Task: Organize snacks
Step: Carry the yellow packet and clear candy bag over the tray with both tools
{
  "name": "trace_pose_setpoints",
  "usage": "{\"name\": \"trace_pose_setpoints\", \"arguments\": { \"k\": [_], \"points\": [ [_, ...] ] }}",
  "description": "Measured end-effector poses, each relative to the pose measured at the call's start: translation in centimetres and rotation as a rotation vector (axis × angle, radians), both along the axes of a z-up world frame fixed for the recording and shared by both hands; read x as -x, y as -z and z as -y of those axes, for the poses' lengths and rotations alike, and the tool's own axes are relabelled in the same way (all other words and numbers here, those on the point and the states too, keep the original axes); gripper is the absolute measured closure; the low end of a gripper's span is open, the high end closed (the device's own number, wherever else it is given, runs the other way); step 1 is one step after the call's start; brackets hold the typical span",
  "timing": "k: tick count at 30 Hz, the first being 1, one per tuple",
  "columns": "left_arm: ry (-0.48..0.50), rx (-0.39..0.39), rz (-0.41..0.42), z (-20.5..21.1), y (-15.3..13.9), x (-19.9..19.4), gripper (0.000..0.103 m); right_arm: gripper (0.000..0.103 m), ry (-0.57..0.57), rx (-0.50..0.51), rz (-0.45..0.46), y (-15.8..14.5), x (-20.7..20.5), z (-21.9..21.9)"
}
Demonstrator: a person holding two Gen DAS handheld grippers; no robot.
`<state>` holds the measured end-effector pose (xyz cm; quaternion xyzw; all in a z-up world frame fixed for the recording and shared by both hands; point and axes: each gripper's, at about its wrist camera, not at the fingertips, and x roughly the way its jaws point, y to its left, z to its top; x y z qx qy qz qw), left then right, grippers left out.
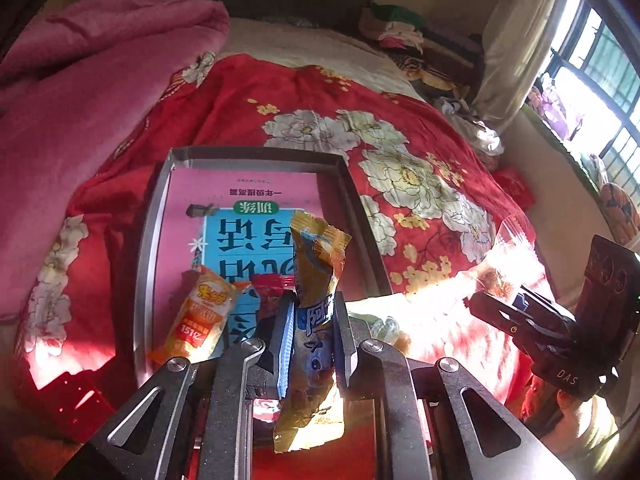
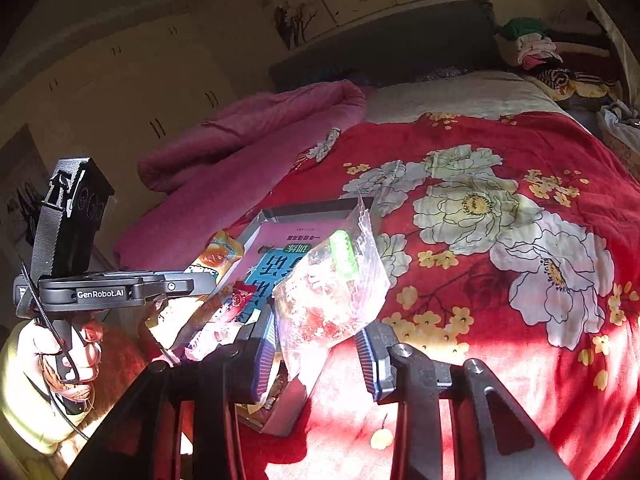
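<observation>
Orange packet (image 1: pixel 200 312) in tray (image 1: pixel 154 216): left view only, clearly.

In the left wrist view, my left gripper (image 1: pixel 310 332) covers the middle of the yellow-and-blue snack packet (image 1: pixel 316 264); the print there cannot be read. The red packet (image 1: pixel 272 292) shows only its top edge behind my finger. The near end of the metal tray (image 1: pixel 154 216) is hidden by my gripper body. Snacks cover the lower lines of the book cover (image 1: pixel 240 216). In the right wrist view, sun glare washes out the contents of the clear bag (image 2: pixel 332 292) in my right gripper (image 2: pixel 320 344). My left hand (image 2: pixel 76 344) is partly lost in glare.
</observation>
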<state>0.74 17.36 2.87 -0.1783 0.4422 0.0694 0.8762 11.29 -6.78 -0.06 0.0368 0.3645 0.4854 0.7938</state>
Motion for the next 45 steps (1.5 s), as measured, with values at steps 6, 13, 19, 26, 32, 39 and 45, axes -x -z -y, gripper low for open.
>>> {"name": "trace_pose_setpoints", "arguments": {
  "k": [6,13,19,26,32,39,45],
  "points": [
    [-0.073,0.0,-0.018,-3.4,1.2,3.1,0.086,0.066,-0.097,0.007,-0.024,0.3,2.8,-3.7],
    [-0.089,-0.03,-0.028,-4.1,2.5,3.8,0.086,0.066,-0.192,0.06,-0.026,1.1,5.9,-7.3],
    [-0.093,-0.004,-0.041,-4.5,3.3,3.7,0.086,0.066,-0.25,0.129,-0.021,2.3,7.8,-9.4],
    [-0.082,0.005,-0.053,-4.2,3.8,3.6,0.086,0.065,-0.247,0.213,-0.013,4.0,8.1,-10.3],
    [-0.069,0.007,-0.066,-3.9,4.1,3.4,0.086,0.063,-0.223,0.232,0.006,3.9,8.1,-10.0],
    [-0.064,0.007,-0.076,-3.7,4.3,3.1,0.085,0.054,-0.206,0.233,0.019,3.4,7.9,-9.5],
    [-0.06,0.013,-0.08,-3.7,4.5,3.1,0.085,0.054,-0.197,0.234,0.034,3.1,7.9,-9.2]
  ]
}}
